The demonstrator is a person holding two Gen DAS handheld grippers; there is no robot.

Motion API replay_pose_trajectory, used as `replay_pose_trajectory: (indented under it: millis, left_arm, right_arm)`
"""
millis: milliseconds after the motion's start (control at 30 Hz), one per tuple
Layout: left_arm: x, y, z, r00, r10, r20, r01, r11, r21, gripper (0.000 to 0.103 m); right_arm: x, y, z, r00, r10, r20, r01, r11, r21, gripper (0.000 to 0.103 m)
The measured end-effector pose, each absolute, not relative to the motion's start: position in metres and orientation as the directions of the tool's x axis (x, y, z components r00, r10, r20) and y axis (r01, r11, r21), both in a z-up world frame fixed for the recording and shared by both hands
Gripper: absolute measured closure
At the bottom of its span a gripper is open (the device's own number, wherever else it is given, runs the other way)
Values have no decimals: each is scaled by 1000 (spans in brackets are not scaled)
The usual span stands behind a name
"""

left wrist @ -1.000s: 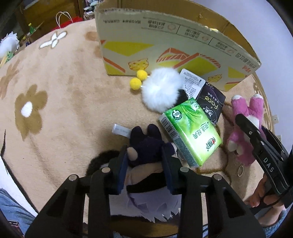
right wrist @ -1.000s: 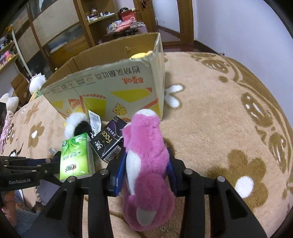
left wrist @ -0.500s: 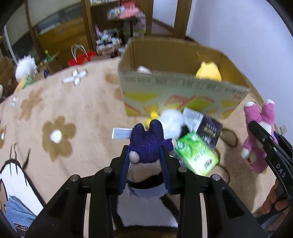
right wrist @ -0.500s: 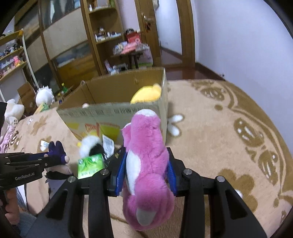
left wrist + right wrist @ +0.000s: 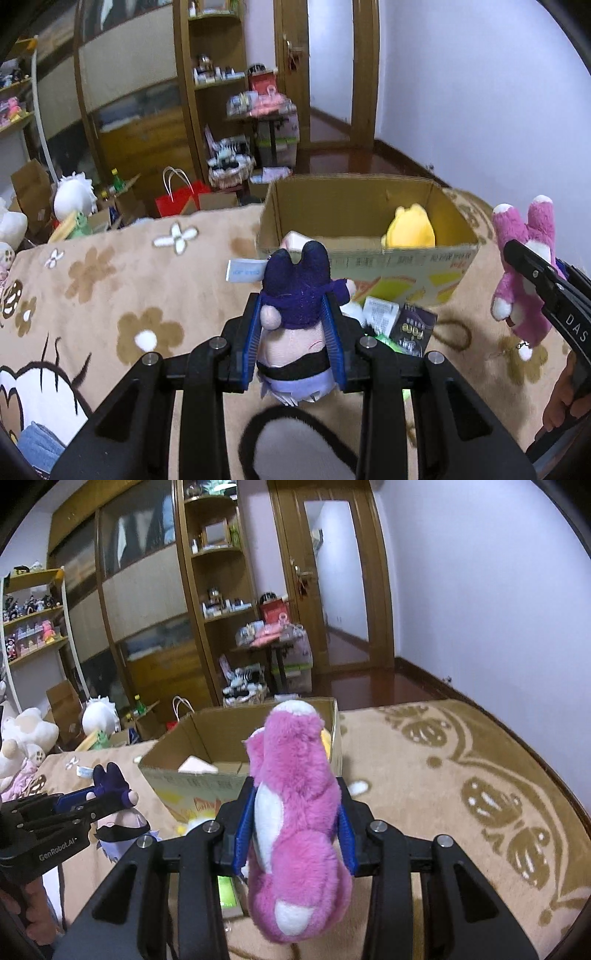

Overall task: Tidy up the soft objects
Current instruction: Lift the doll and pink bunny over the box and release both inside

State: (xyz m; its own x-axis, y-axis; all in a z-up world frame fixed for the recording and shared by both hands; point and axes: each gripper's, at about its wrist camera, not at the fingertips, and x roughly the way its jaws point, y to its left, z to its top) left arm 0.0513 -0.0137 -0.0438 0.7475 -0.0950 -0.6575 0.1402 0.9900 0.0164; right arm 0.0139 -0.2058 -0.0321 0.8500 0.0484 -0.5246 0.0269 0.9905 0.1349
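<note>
My left gripper (image 5: 293, 332) is shut on a dark purple plush doll (image 5: 295, 291) and holds it up in front of the open cardboard box (image 5: 369, 254). The box holds a yellow plush (image 5: 408, 229) and a pale item (image 5: 293, 240). My right gripper (image 5: 295, 823) is shut on a pink plush toy (image 5: 295, 812), raised before the same box (image 5: 184, 779). The pink plush (image 5: 524, 266) shows at the right of the left wrist view, the purple doll (image 5: 110, 779) at the left of the right wrist view.
A green tissue pack (image 5: 384, 338), a dark packet (image 5: 413, 328) and a white fluffy toy (image 5: 352, 310) lie on the beige flower-patterned blanket (image 5: 129, 295) before the box. Shelves, a red bag (image 5: 177, 199) and plush toys (image 5: 22, 738) stand behind.
Both grippers have risen from the blanket with their plush toys and now face the box opening at a higher level.
</note>
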Motion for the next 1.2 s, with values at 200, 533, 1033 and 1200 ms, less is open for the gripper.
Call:
replay_pose_trajectory:
  millis: [200, 533, 1033, 1200]
  left_arm:
    - [52, -13, -34, 793, -77, -604, 120, 992, 32, 72]
    - [59, -31, -19, 868, -104, -485, 168, 982, 90, 72]
    - [87, -39, 14, 903, -147, -405, 191, 979, 71, 72]
    - [106, -39, 15, 903, -143, -406, 184, 981, 63, 72]
  right_arm:
    - [20, -204, -18, 877, 41, -478, 25, 991, 132, 62]
    - [38, -197, -1, 907, 21, -420, 17, 996, 87, 62]
    - [63, -196, 9, 929, 23, -370, 12, 996, 92, 62]
    - [73, -197, 7, 928, 26, -371, 5, 996, 84, 62]
